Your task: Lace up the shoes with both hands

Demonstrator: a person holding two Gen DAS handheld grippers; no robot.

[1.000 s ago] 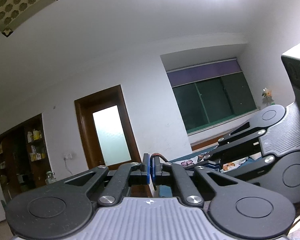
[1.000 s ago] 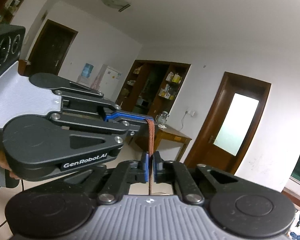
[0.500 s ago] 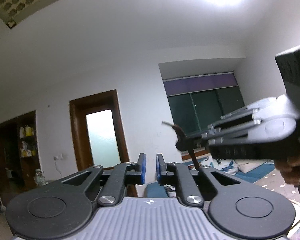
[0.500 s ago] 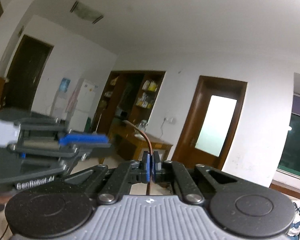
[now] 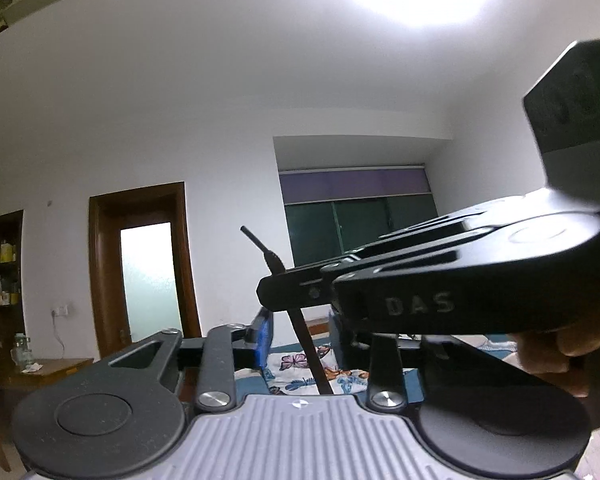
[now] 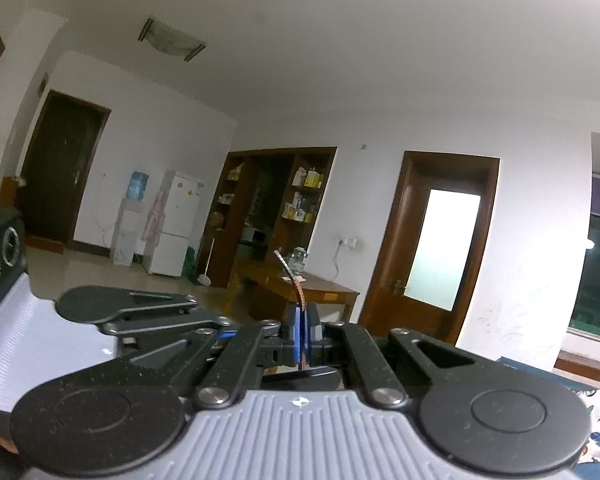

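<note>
Moments earlier both grippers had pinched the same brown shoelace; by this frame the left gripper had let go, its jaws opening with the shoelace standing loose in the gap between them, touching neither blue pad as far as the left wrist view showed. Across that view, from the right edge, reached the right gripper, tilted on its side and clenched on the shoelace, whose stiff dark tip stuck up and to the left above its fingers. A person's hand gripped the handle of that tool at the right edge, just beneath a dark camera block.

Seen from the right wrist camera, the right gripper was closed tight, its blue pads pressed on the shoelace, which curved upward and to the left out of the jaws. Part of the left gripper lay low at the left, its fingers running under the right tool's linkage; its grey ribbed body filled the lower left corner.

Beyond the tools stood a wooden door with a frosted pane, a brown shelf unit, a white fridge and a water dispenser. A butterfly-print cloth showed below the left gripper's fingers, and a dark window filled the far wall.
</note>
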